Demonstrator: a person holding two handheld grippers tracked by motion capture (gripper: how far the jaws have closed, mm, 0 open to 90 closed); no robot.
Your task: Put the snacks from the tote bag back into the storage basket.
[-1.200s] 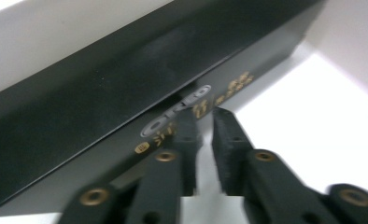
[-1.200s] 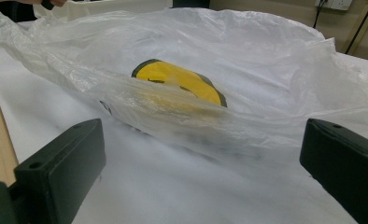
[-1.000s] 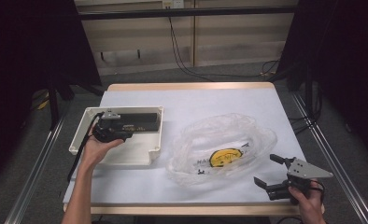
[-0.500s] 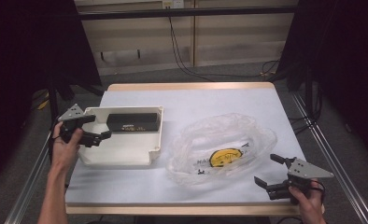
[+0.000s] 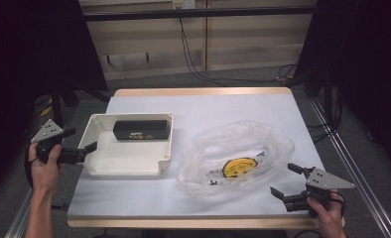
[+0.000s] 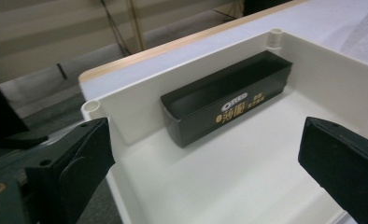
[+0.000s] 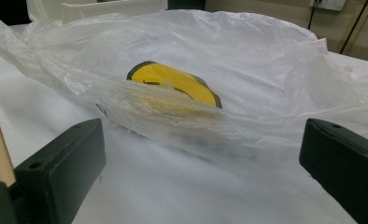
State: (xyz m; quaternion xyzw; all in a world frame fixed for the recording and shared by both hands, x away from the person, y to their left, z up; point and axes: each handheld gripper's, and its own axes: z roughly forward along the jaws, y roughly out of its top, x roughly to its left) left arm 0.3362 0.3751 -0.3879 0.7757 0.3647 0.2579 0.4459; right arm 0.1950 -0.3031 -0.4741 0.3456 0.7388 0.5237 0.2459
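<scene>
1. Box lies on its long side against the far wall of the tray, well seated, so it looks already placed where it belongs.
2. Your left tool hangs just off the tray's left edge, outside the worktop, with its jaws spread wide and nothing between them. In the left gripper view the jaws frame the tray's near corner and the box beyond it. They have just been opening, which fits a release and a pull clear.
3. Your right tool rests near the front right corner of the worktop, jaws apart and empty, aimed at the bag. That pose reads as waiting, ready to take the bag's near edge.
4. Bag sits crumpled just beside the tray's right wall, with a yellow round print showing through the film.
5. Loose film bulges toward the tray; judge it the one thing likely to snag. Cables run on the floor behind, well apart.
</scene>
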